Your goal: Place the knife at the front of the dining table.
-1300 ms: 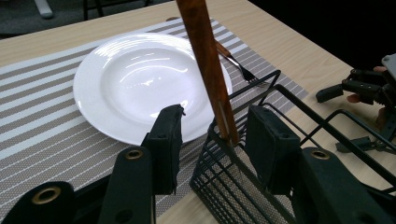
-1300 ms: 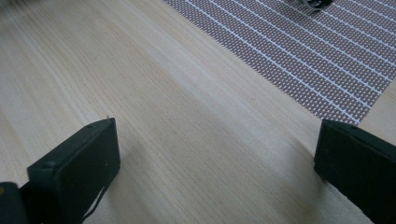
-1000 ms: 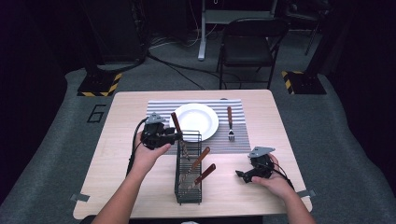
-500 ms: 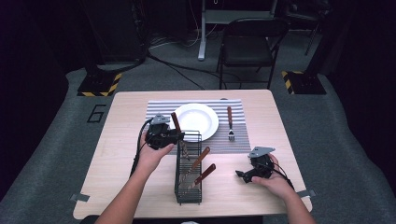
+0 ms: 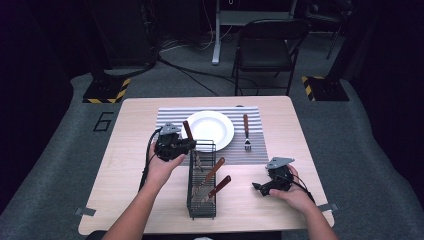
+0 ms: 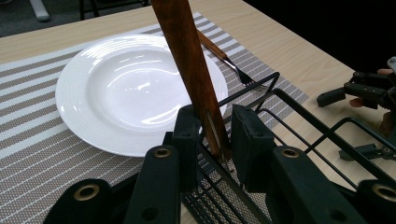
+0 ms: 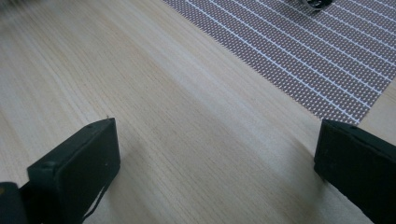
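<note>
Between hand-held gripper [image 6: 208, 140] jaws, wooden-handled utensil [image 6: 187, 60].

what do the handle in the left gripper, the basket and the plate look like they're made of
Handle: looks like wood, brown with a reddish, smooth finish and faint grain. Its lower part between the jaws of the left gripper seems to be metal, though that is hard to tell.
Basket: thin black wire, probably coated metal, in an open grid.
Plate: glossy white, likely ceramic, with bright reflections and ribbed rings on the rim.
</note>
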